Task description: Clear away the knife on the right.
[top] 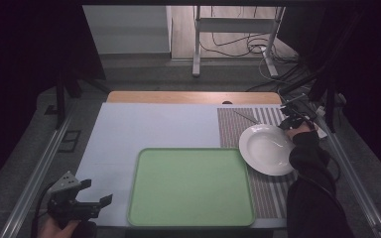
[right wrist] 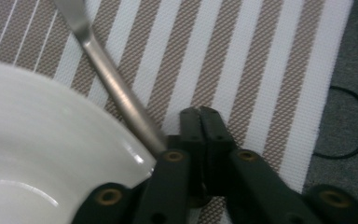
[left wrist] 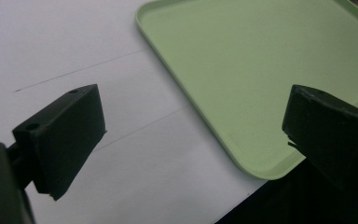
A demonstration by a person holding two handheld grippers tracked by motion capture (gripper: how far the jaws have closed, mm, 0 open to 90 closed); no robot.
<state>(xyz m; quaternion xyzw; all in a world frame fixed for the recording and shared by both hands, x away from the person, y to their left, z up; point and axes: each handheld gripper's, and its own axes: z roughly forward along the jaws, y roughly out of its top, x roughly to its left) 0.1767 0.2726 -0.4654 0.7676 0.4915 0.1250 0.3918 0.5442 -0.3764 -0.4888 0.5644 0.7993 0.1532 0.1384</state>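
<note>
A white plate [top: 265,148] rests on a striped placemat [top: 268,196] at the table's right side. A metal utensil [top: 248,117] lies on the mat behind the plate. My right gripper [top: 290,121] is at the plate's far right rim; in the right gripper view its jaws [right wrist: 200,116] stand together over the mat [right wrist: 242,56]. The utensil's handle [right wrist: 116,88] runs to the left jaw's outer side beside the plate [right wrist: 37,140], not between the jaws. My left gripper [top: 97,192] stands open and empty at the near left corner, by the green tray [top: 191,188].
In the left gripper view the wide jaws [left wrist: 191,140] frame the tray's near corner [left wrist: 270,70] and the white table cover [left wrist: 74,46]. A wooden strip [top: 193,97] edges the table's far side. Cables [top: 258,47] and a stand sit on the floor beyond.
</note>
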